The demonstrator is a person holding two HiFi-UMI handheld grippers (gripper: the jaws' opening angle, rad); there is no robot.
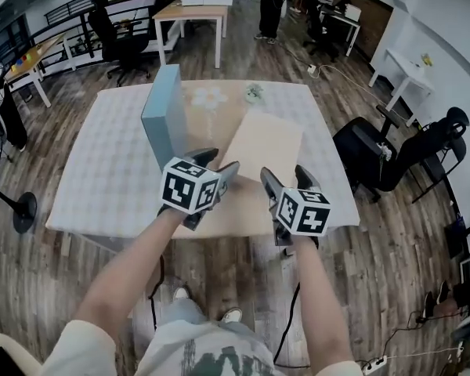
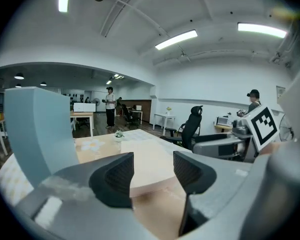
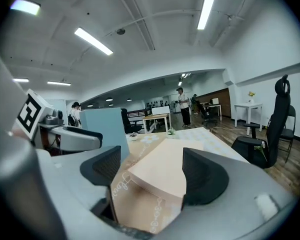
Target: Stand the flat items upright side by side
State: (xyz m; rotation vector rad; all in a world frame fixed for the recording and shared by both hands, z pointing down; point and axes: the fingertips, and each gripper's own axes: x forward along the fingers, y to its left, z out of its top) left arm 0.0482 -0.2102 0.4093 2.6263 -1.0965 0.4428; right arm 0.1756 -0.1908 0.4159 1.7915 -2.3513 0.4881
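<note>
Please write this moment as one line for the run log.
stage: before grasp | blue box: upright | beige box: lying flat | left gripper: open, empty | right gripper: open, empty, facing beige box

Upright box left of flat box

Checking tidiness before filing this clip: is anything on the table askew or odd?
The beige box lies flat, angled against the table edges, while the blue box beside it stands upright. Nothing looks spilled or damaged.
</note>
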